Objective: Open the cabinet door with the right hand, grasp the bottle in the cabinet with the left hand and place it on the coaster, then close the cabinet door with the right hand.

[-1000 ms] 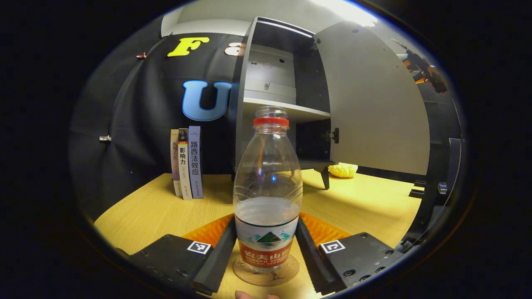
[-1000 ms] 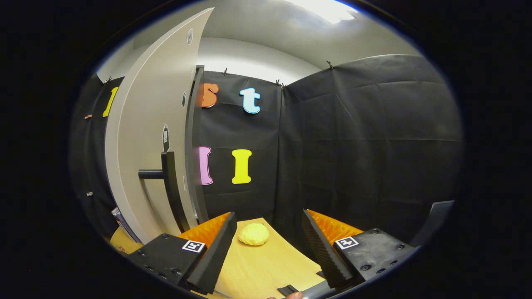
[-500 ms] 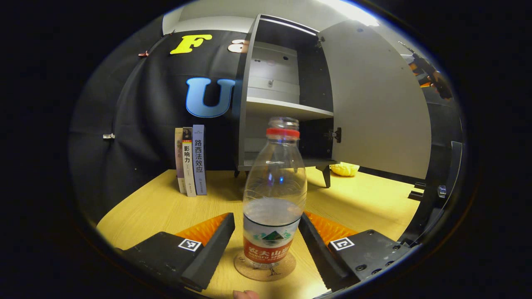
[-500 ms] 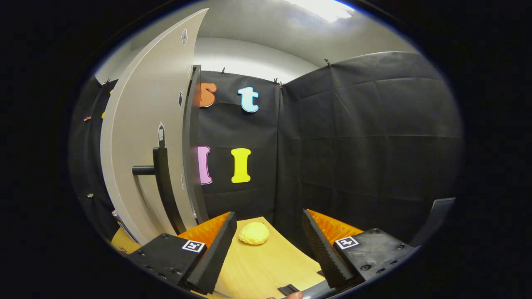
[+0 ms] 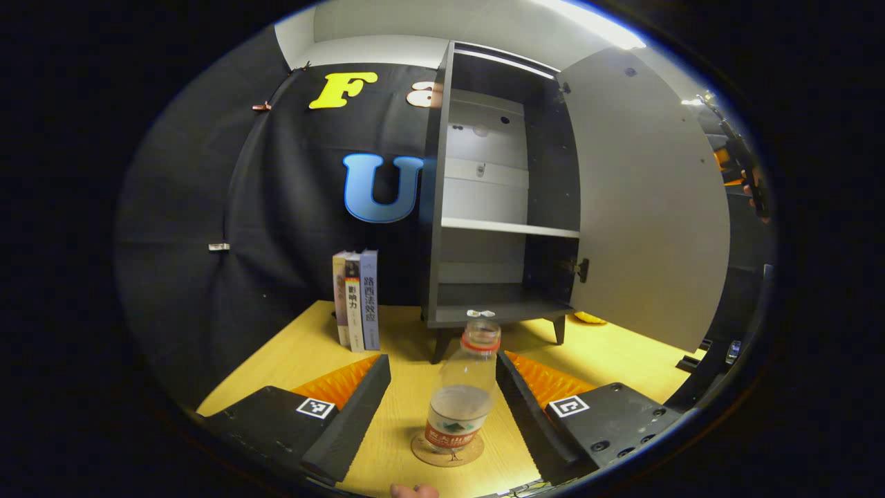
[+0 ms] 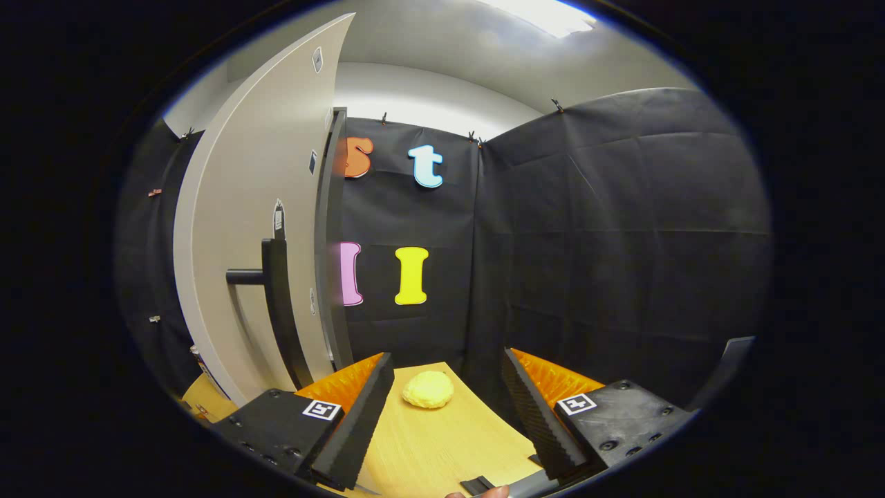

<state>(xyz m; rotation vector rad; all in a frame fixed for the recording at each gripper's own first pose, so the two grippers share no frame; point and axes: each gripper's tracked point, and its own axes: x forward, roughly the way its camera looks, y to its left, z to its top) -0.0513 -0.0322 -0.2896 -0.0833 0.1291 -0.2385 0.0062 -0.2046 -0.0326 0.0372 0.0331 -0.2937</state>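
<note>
Sitting upright on the coaster (image 5: pixel 446 451) near the tabletop's (image 5: pixel 276 366) front edge, the bottle (image 5: pixel 462 391) is free now: the left tool (image 5: pixel 442 408) has backed off, spread wide. Right tool (image 6: pixel 448 408) hangs wide and empty beside the open cabinet door (image 6: pixel 242 242), so closing that's next, I reckon.

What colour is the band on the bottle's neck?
Red, on the bottle standing on the coaster; clearest in the left gripper view.

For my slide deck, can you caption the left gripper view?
Open left gripper behind the bottle standing on its coaster, cabinet door open.
</note>
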